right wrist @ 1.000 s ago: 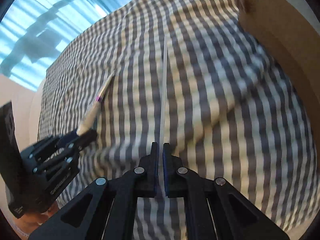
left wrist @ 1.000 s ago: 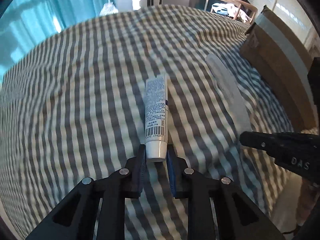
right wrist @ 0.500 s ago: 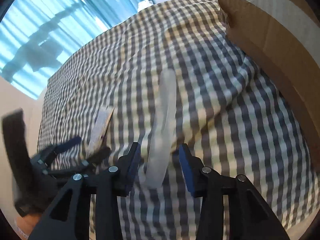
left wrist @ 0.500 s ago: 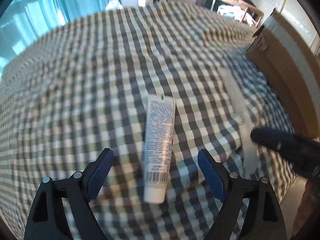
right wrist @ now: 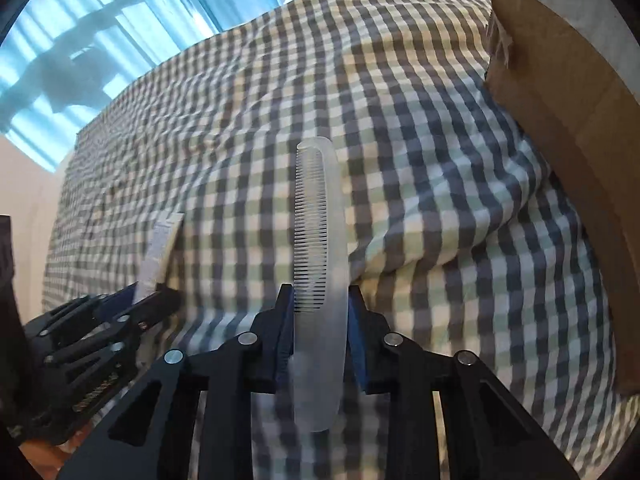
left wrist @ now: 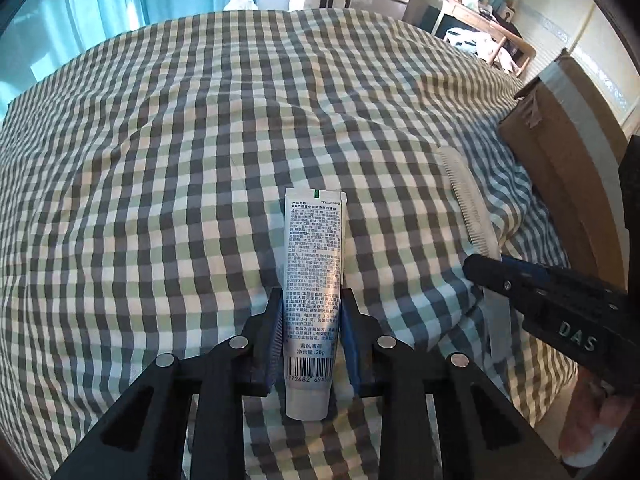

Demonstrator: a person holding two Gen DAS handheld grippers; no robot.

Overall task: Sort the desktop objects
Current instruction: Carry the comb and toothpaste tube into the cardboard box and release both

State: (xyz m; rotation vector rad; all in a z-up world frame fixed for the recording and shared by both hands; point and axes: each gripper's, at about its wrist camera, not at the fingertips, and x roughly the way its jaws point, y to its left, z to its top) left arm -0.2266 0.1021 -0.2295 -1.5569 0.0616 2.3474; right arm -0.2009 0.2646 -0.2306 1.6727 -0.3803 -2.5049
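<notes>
A white toothpaste tube (left wrist: 314, 240) lies label-up on the checked cloth, cap end toward me. My left gripper (left wrist: 310, 296) has its jaws closing on the tube's lower half, with both blue pads against its sides. A translucent white comb (right wrist: 320, 208) lies lengthwise on the cloth, teeth to the left. My right gripper (right wrist: 320, 292) is closing on the comb's near half, its pads touching both edges. In the left wrist view the comb (left wrist: 468, 200) runs to the right gripper (left wrist: 480, 264) at the right. In the right wrist view the tube (right wrist: 160, 248) and left gripper (right wrist: 160, 300) are at the left.
A grey, green and white checked cloth (left wrist: 180, 160) covers the soft, rumpled surface. A brown cardboard box (right wrist: 568, 80) stands along its right side, close to the comb. Blue curtains (left wrist: 80, 8) and furniture lie beyond the far edge. A hand (left wrist: 592, 412) shows at lower right.
Both grippers opened, letting the tube and the comb fall flat on the cloth, then closed again lower down. The tube now sits label-up and the comb broadside between the pads.
</notes>
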